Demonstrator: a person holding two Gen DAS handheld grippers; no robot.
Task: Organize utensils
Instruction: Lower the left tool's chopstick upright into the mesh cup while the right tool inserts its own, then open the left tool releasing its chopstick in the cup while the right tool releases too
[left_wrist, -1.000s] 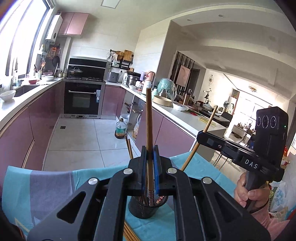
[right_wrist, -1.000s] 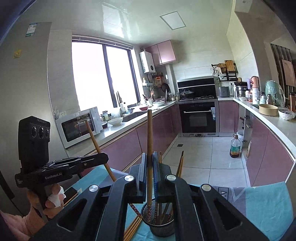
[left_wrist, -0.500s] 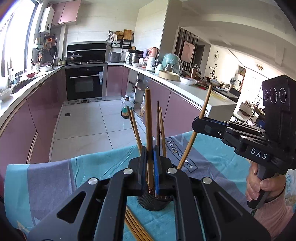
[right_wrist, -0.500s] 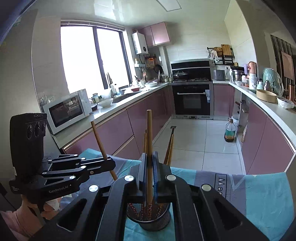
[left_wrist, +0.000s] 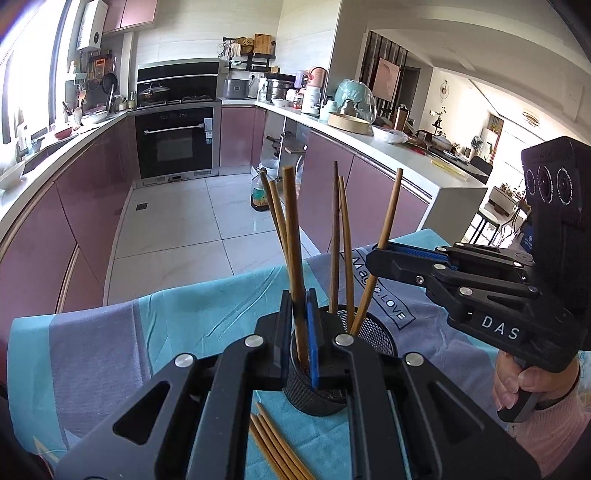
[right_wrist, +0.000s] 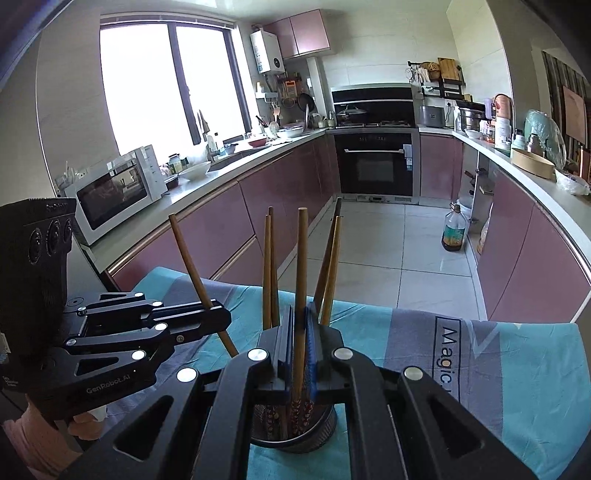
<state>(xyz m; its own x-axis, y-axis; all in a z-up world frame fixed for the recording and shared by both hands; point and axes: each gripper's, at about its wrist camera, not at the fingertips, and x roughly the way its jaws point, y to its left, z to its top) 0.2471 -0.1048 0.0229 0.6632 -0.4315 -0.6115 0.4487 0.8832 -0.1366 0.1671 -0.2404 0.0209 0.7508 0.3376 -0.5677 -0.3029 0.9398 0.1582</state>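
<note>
Below our fingers stands the mesh holder (left_wrist: 364, 334). Left gripper (left_wrist: 301, 306) and right gripper (right_wrist: 300, 325) each clamp one upright chopstick (left_wrist: 293, 251), long axis vertical, lower ends already inside; release follows.

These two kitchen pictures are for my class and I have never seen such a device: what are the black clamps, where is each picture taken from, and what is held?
There is no robot. A person holds a hand-held gripper in each hand, each with a camera looking along its two fingers. One picture comes from the left gripper, the other from the right gripper; each also shows the other one alongside. Both are shut on one chopstick each, its lower end in a mesh cup with other chopsticks. The cup stands on a blue cloth; loose chopsticks lie beside it.
</note>
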